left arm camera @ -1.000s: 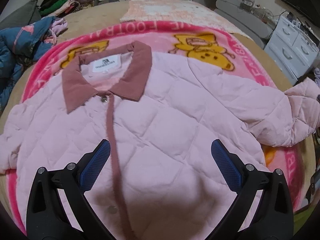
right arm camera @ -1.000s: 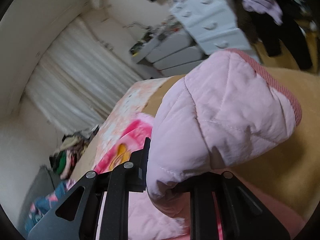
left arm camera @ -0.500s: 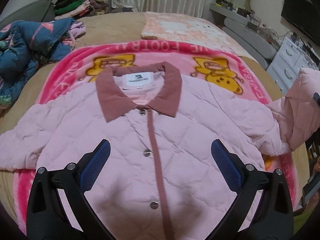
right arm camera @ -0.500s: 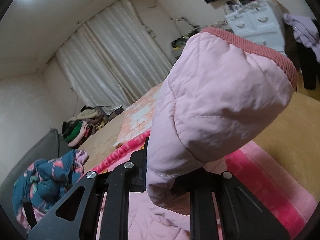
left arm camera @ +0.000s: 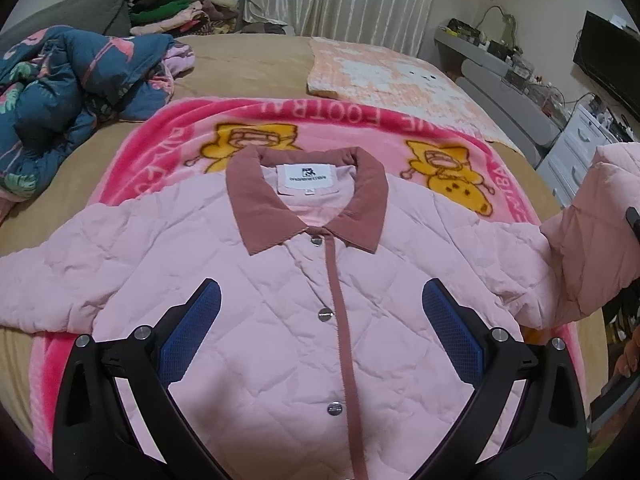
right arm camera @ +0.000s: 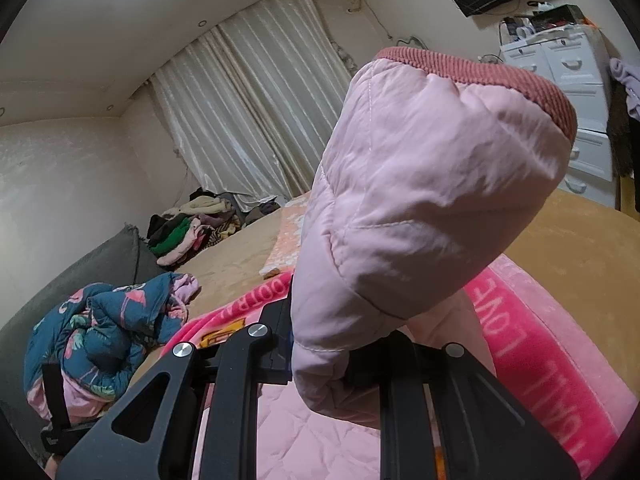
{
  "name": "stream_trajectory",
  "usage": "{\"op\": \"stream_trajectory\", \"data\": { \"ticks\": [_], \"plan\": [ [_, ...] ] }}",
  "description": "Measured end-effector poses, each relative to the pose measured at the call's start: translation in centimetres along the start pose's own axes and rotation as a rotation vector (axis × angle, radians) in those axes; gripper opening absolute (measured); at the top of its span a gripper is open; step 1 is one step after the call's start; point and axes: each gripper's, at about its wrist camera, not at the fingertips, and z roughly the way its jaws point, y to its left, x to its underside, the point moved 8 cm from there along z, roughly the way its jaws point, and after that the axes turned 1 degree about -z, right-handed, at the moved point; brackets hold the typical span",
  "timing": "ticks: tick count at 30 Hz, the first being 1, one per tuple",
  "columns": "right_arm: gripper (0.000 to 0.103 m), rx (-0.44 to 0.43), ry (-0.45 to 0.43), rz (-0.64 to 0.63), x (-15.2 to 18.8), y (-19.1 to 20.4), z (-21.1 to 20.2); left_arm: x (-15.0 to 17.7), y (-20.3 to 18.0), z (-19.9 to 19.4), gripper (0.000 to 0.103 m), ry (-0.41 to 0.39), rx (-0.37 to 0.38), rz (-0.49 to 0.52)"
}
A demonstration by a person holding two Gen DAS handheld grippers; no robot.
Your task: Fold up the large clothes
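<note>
A pink quilted jacket [left arm camera: 280, 320] with a dusty-red collar lies face up and buttoned on a pink cartoon blanket [left arm camera: 360, 128] on the bed. My left gripper [left arm camera: 320, 340] is open and empty, hovering above the jacket's chest, one pad on each side of the placket. My right gripper [right arm camera: 328, 360] is shut on the jacket's right sleeve [right arm camera: 420, 200] and holds it lifted above the bed, the red cuff at the top. The raised sleeve also shows at the right edge of the left wrist view [left arm camera: 600, 232].
A blue flamingo-print quilt [left arm camera: 72, 92] is heaped at the left of the bed. A pile of clothes [left arm camera: 180, 12] lies by the curtains. A peach blanket [left arm camera: 392, 76] lies beyond the pink one. White drawers [right arm camera: 568, 92] and a desk stand to the right.
My right gripper has lifted the sleeve higher and swung it toward the jacket body. My left gripper has drawn back and moved right, so the collar sits centred in its view.
</note>
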Motion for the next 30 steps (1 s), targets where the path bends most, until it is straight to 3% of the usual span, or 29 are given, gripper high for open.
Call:
{"op": "stream_trajectory", "data": {
  "ticks": [10,30],
  "plan": [
    [0.016,-0.092,0.005,-0.092,1.3,6.2,-0.5,-0.5,3.2,-1.6,0.095,-0.033,-0.013,-0.042],
    [0.016,-0.233,0.129,-0.298,8.6,16.6,1.9,0.0,8.5,-4.8,0.095,-0.053,0.095,-0.144]
  ]
}}
